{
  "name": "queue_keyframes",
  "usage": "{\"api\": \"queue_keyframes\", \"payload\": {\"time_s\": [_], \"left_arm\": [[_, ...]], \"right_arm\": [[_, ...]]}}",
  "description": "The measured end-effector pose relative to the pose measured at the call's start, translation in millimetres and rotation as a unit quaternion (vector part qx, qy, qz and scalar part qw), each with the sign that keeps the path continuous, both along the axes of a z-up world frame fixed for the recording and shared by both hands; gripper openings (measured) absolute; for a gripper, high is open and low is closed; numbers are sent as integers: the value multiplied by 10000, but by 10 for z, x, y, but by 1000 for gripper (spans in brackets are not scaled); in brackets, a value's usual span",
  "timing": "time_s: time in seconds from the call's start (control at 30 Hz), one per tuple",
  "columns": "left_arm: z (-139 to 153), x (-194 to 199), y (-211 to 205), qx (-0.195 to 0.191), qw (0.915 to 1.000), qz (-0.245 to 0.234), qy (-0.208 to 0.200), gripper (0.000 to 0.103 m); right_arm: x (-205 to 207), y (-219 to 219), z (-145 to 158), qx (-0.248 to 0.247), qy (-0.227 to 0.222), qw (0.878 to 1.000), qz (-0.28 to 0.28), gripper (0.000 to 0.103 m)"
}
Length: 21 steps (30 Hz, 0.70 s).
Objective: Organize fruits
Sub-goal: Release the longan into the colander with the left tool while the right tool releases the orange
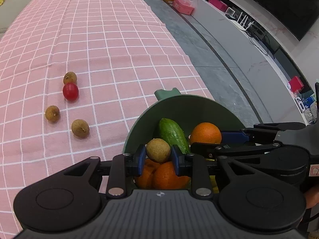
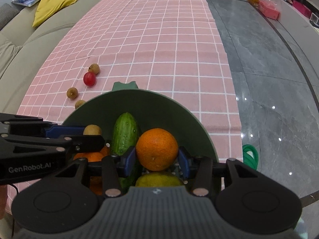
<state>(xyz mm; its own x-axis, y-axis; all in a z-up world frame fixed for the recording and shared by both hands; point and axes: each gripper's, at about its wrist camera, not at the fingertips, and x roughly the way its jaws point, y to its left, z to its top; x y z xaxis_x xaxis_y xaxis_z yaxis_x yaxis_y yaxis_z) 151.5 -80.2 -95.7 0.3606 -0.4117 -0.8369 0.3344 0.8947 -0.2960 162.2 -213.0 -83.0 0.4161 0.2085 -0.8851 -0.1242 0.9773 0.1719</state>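
A green bowl (image 1: pixel 185 107) (image 2: pixel 151 103) sits at the near edge of the pink checked cloth. In it lie a cucumber (image 1: pixel 172 133) (image 2: pixel 124 134), oranges (image 1: pixel 167 177) and a yellow-green fruit (image 2: pixel 158 180). My left gripper (image 1: pixel 158 156) is shut on a brown longan (image 1: pixel 158 150) over the bowl's near side. My right gripper (image 2: pixel 157 157) is shut on an orange (image 2: pixel 157 149) (image 1: pixel 205 133) above the bowl. Both hold their fruit inside the bowl's rim. On the cloth left of the bowl lie three longans (image 1: pixel 80 128) and a red cherry tomato (image 1: pixel 70 91) (image 2: pixel 89 78).
The pink cloth (image 1: pixel 103 39) stretches far ahead. Grey floor (image 2: pixel 269 69) lies to the right, with boxes (image 1: pixel 183 5) along a low ledge. A sofa with a yellow cushion (image 2: pixel 55 4) runs along the left. A green coil (image 2: pixel 250 156) lies at the table's right edge.
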Motion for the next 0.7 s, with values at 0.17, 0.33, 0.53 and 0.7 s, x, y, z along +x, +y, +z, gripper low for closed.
{"api": "queue_keyframes", "payload": {"time_s": [0.17, 0.33, 0.53, 0.7], "left_arm": [[-2, 3, 8, -38, 10000, -23, 1, 31], [1, 1, 46, -115, 9999, 3, 25, 40], [35, -23, 62, -160, 9999, 13, -14, 46], [166, -62, 99, -195, 9995, 53, -224, 47]], "right_arm": [[-15, 2, -2, -2, -2, 10000, -5, 44], [-31, -10, 1, 24, 8, 10000, -53, 44], [-45, -22, 57, 72, -62, 9999, -98, 49], [-87, -6, 173, 86, -203, 9997, -91, 51]]}}
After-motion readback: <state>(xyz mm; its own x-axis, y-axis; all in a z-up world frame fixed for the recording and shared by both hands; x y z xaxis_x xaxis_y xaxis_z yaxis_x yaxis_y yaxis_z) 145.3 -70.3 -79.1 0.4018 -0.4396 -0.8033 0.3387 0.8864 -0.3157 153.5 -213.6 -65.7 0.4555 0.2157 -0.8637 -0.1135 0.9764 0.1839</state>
